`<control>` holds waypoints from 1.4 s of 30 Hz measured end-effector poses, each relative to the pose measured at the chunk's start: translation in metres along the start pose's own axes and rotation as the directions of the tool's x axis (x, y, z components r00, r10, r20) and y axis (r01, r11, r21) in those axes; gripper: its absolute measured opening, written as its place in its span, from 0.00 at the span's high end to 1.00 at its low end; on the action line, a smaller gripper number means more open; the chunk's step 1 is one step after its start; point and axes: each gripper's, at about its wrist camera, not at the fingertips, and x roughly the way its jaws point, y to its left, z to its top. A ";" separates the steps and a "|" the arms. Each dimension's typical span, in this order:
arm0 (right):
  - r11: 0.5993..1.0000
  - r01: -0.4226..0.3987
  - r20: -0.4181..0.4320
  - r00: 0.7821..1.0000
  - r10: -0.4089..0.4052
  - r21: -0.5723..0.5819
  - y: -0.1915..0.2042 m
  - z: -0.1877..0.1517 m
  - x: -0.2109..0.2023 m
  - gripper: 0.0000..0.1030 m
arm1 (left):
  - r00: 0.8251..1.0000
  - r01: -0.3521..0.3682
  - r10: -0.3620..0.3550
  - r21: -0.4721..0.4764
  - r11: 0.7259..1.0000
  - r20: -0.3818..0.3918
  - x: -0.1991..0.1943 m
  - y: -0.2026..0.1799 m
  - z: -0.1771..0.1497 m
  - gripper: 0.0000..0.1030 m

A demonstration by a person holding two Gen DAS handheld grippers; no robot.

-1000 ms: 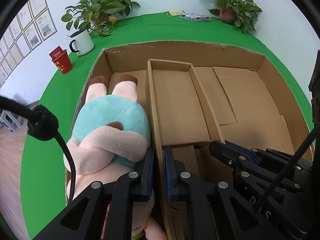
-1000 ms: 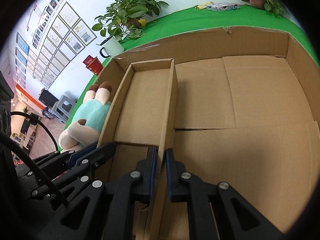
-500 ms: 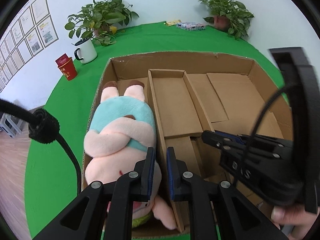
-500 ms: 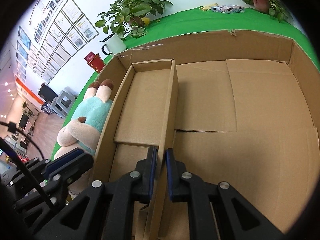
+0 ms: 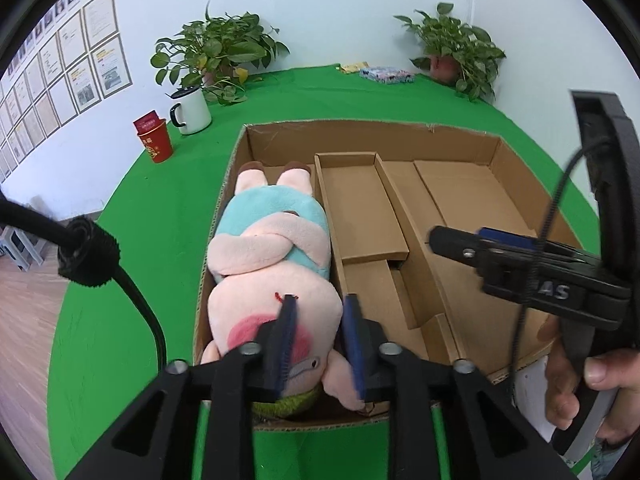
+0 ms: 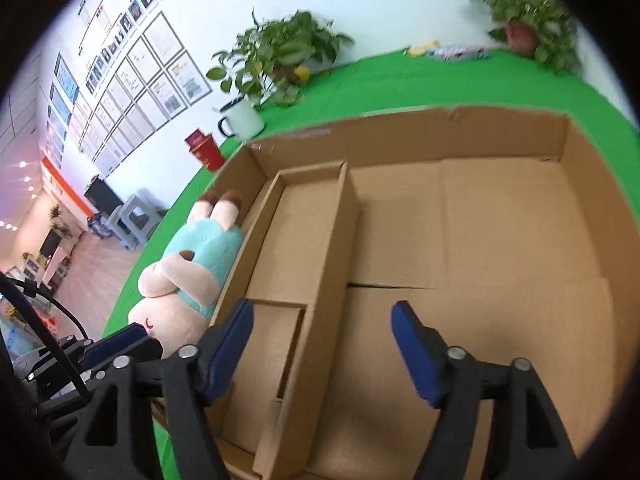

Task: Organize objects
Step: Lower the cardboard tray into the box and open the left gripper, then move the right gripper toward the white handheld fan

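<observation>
A large cardboard box point(image 5: 368, 132) lies on the green table, split by cardboard dividers point(image 5: 416, 236). A pink plush pig in a teal shirt point(image 5: 272, 256) lies in the box's left compartment; it also shows in the right wrist view point(image 6: 188, 272). My left gripper point(image 5: 320, 340) hovers above the pig's head and the left divider, jaws a little apart and empty. My right gripper point(image 6: 324, 348) is wide open and empty above the box, astride the right divider point(image 6: 320, 280); it shows at the right in the left wrist view point(image 5: 500, 248).
A white mug point(image 5: 190, 114), a red cup point(image 5: 154, 144) and a potted plant point(image 5: 216, 56) stand at the table's back left. A second plant point(image 5: 456, 52) and a flat packet point(image 5: 386, 75) sit at the back right. Green cloth surrounds the box.
Both grippers let go of the dividers they were pinching and opened. Both lifted and drew back from the box; the right opened wide.
</observation>
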 end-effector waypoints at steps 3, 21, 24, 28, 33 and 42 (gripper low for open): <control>0.999 0.038 0.021 0.999 -0.037 -0.018 -0.002 -0.004 -0.014 0.23 | 0.999 0.001 -0.001 0.006 1.000 0.042 -0.017 -0.006 -0.005 0.56; 0.951 0.300 0.223 0.935 -0.277 -0.078 -0.001 -0.089 -0.147 0.06 | 0.961 -0.062 0.048 0.042 0.997 0.274 -0.132 -0.073 -0.053 0.16; 0.950 0.305 0.246 0.927 -0.282 -0.062 -0.005 -0.096 -0.161 0.01 | 0.960 -0.046 0.027 0.061 0.997 0.280 -0.145 -0.083 -0.060 0.16; 0.948 0.314 0.283 0.915 -0.288 -0.049 -0.005 -0.104 -0.179 0.01 | 0.955 -0.034 0.011 0.073 0.997 0.297 -0.161 -0.096 -0.069 0.16; 0.951 0.308 0.314 0.906 -0.283 -0.034 -0.006 -0.112 -0.193 0.01 | 0.952 -0.018 -0.001 0.058 0.998 0.306 -0.177 -0.101 -0.080 0.16; 0.958 0.272 0.317 0.919 -0.233 -0.085 0.005 -0.133 -0.196 0.01 | 0.950 0.001 -0.013 0.040 0.999 0.312 -0.194 -0.109 -0.097 0.16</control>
